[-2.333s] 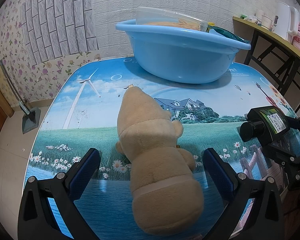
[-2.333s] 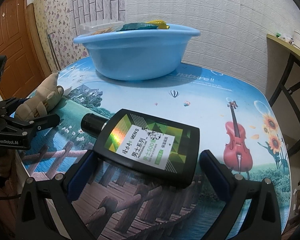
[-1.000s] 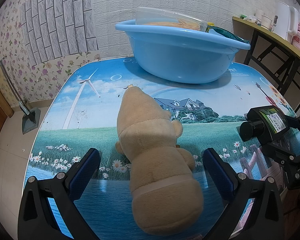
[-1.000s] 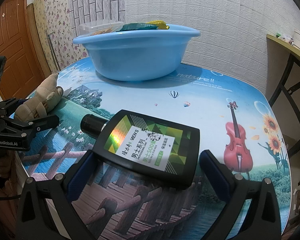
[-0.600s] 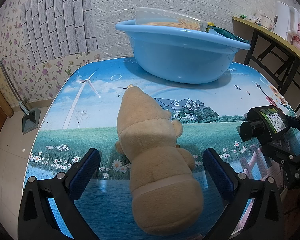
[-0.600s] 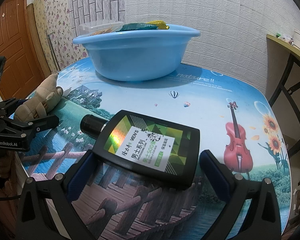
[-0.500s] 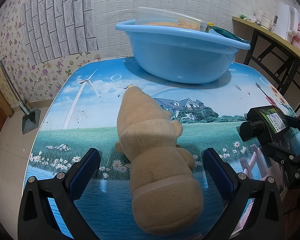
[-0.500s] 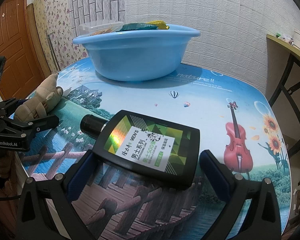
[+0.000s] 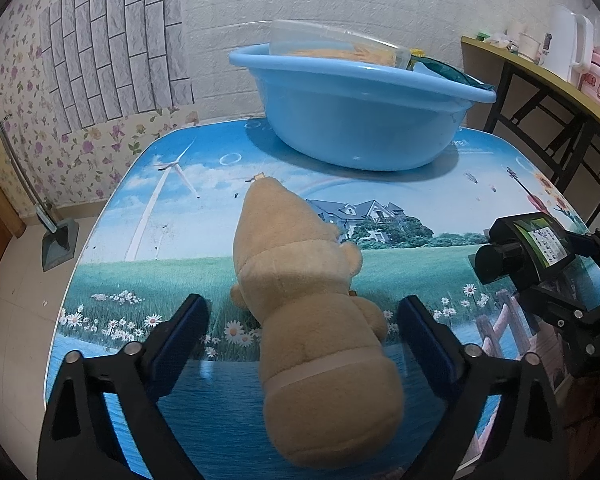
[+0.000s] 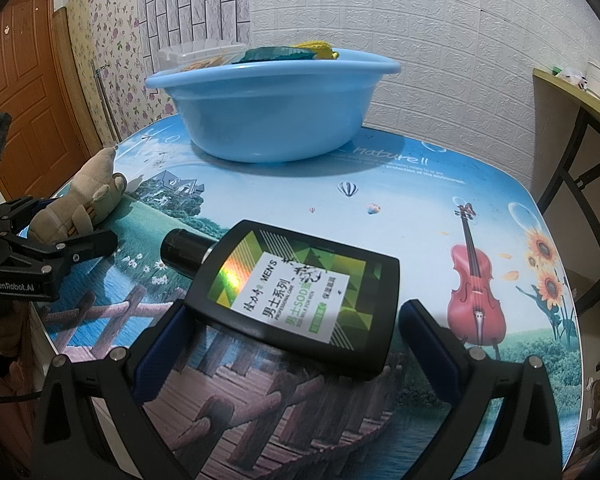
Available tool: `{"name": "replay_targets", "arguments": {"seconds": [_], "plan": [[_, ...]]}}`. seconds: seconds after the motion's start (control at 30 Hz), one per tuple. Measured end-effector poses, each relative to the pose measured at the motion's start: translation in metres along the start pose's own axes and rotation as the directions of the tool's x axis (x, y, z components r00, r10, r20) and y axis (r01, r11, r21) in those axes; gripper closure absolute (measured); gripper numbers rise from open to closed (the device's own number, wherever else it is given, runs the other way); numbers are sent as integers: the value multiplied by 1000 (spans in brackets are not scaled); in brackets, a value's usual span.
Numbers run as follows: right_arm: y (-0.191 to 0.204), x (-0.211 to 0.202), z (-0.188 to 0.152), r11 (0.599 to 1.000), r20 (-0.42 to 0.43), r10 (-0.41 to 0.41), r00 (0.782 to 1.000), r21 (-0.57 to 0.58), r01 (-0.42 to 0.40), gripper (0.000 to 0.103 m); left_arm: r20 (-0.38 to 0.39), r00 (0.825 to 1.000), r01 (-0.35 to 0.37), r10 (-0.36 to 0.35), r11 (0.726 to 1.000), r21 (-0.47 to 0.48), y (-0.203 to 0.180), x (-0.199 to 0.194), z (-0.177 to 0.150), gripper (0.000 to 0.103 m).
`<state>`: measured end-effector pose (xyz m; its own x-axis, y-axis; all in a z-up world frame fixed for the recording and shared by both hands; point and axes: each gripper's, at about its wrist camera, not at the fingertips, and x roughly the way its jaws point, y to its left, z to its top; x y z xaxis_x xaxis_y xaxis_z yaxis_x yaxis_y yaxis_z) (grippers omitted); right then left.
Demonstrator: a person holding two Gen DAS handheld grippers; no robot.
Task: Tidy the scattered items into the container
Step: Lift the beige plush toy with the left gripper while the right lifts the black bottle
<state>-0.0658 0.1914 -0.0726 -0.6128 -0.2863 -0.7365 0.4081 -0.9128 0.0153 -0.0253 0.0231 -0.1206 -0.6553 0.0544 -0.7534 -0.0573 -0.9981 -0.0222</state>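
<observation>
Left wrist view. Lower left and lower right: the two blue-padded fingers (image 9: 182, 334) of the left gripper (image 9: 306, 336), jaws closing, pads not yet on anything. Between them, lower centre, a tan plush toy (image 9: 300, 292) lies lengthwise on the table (image 9: 172, 208), gaps showing on both sides. Upper centre: blue basin (image 9: 360, 120) at the far end of the table, a clear plastic box (image 9: 336, 46) sticking above its rim. Far right edge: the black bottle (image 9: 528, 246) and part of the other tool.

Right wrist view. Left edge: the left tool's black frame with the plush toy (image 10: 80, 204) beside it. Top centre: the basin (image 10: 272, 108), holding the clear box, something dark green and something yellow. Centre: flat black bottle (image 10: 300, 300) with a green label, lying on the table, cap toward the left. Bottom: right gripper (image 10: 296, 336) spread wide, the bottle's lower end between its fingers; left pad just beside the bottle's corner, right pad apart. Not gripping.
</observation>
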Motion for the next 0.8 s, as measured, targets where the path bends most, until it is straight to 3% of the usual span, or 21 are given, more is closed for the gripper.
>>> {"name": "replay_targets", "arguments": {"seconds": [0.23, 0.47, 0.7, 0.8], "plan": [[1, 0, 2, 1000, -6, 0, 1000, 1, 0, 0, 20, 1000, 15, -15, 1000, 7, 2, -4, 0, 37], [3, 0, 5, 1000, -24, -7, 1000, 7, 7, 0, 25, 999, 41, -41, 999, -7, 7, -10, -1, 40], [3, 4, 10, 1000, -48, -18, 999, 19, 19, 0, 33, 999, 7, -8, 1000, 8, 11, -18, 0, 41], [5, 5, 11, 1000, -50, -19, 999, 14, 19, 6, 32, 999, 8, -8, 1000, 5, 13, -19, 0, 41]]}}
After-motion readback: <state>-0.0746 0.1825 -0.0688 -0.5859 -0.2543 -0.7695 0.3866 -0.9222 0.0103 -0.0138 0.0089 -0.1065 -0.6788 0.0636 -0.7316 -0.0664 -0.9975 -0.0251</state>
